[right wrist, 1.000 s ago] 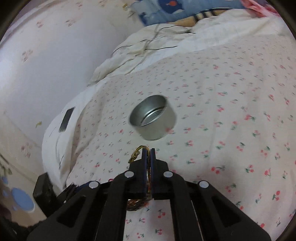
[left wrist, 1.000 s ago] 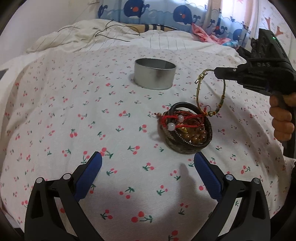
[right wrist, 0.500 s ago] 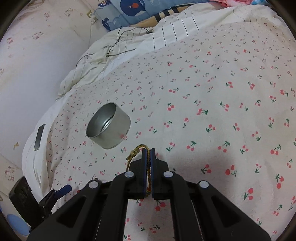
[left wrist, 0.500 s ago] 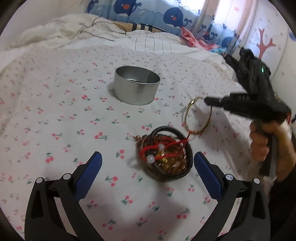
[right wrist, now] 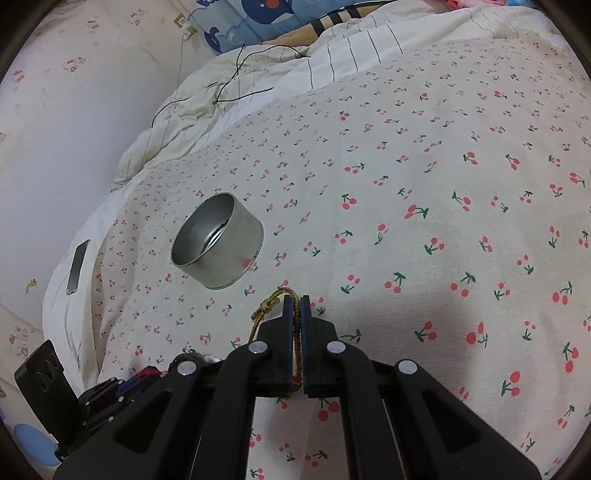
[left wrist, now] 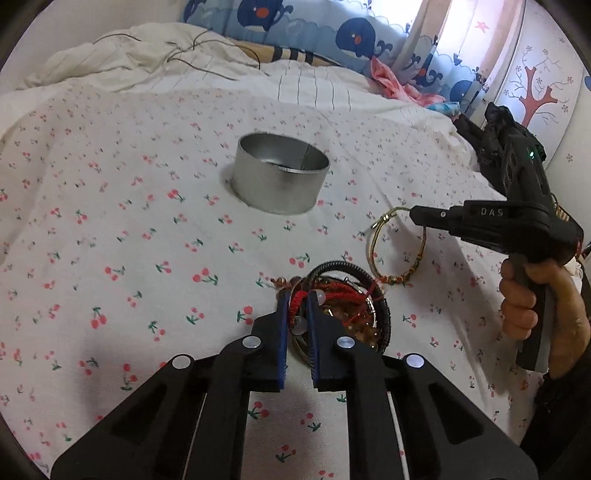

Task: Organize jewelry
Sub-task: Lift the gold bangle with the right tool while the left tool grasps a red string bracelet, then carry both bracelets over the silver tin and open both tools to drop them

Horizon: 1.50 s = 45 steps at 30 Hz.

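Bedroom: white bedsheet w/ small red cherry print [left wrist: 122, 236] covers the bed, blue whale-print curtain [left wrist: 354, 33] behind, 1 rumpled cream striped blanket [left wrist: 155, 62] at the head. Landmark = 1 round silver metal tin, open top [left wrist: 282, 179], upright on the sheet; nothing clearly visible inside it. Nearer the camera than the tin & a bit to its right lies 1 heap of jewelry [left wrist: 343, 314]: black ridged ring around the outside, red braided cord bracelet w/ pale beads [left wrist: 325, 293], brown bead string; exact piece count in the heap can't be told. Left gripper [left wrist: 297, 321] narrowed to a small gap, blue pads either side of the red cord at the heap's left edge, seemingly pinching it. Right of the tin, 1 thin gold-coloured braided bangle w/ knotted ends [left wrist: 397, 249] hangs from the right gripper [right wrist: 296, 332], lower edge touching or just above the sheet by the heap — can't tell which. Right gripper clamped tight on the bangle, pads nearly meeting, cord running down between them; tin ahead-left of it. 1 dark phone [right wrist: 77, 266] lies at the bed edge beyond the tin in the right wrist view.
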### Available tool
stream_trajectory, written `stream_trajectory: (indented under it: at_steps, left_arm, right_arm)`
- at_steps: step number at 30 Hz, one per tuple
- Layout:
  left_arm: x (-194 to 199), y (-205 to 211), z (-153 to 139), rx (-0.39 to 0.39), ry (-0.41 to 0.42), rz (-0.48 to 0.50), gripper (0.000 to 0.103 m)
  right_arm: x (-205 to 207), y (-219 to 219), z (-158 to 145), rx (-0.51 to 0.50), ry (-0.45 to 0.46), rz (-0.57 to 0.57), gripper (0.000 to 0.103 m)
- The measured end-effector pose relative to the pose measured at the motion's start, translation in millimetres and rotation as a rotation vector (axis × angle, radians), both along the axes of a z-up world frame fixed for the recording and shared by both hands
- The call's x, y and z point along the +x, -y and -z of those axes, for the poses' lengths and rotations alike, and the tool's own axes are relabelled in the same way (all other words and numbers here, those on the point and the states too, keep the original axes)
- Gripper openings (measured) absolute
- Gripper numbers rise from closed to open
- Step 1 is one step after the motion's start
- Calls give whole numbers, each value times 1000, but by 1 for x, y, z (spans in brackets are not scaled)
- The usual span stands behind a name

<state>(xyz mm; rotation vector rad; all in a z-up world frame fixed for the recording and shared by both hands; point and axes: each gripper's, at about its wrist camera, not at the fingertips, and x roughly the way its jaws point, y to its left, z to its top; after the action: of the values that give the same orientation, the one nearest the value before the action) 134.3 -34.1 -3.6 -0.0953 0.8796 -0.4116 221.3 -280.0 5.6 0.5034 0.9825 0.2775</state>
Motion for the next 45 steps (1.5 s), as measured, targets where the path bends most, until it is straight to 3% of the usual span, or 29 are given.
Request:
stream_trajectory:
  at_steps: [9, 17, 24, 32, 37, 40, 42, 45]
  left_arm:
    - [4, -1, -30, 12, 52, 44, 9]
    - [48, 13, -74, 30, 114, 100, 9]
    - [92, 22, -96, 12, 151, 101, 9]
    - [147, 23, -77, -28, 121, 69, 9]
    - [176, 43, -33, 94, 6, 112, 9]
    - [177, 44, -25, 127, -13, 108, 25]
    - [172, 39, -30, 133, 17, 80, 62]
    - [160, 26, -42, 144, 69, 33, 73]
  right_arm:
    - [-3, 4, -8, 28, 42, 7, 4]
    - [-5, 8, -51, 125, 222, 10, 4]
    - [20, -11, -75, 179, 272, -22, 4]
    - [70, -29, -55, 221, 215, 28, 4]
    - [85, -30, -42, 213, 193, 48, 4]
    - [90, -34, -40, 203, 187, 38, 4]
    - [93, -39, -39, 195, 182, 29, 4]
    - [98, -50, -36, 185, 175, 6, 4]
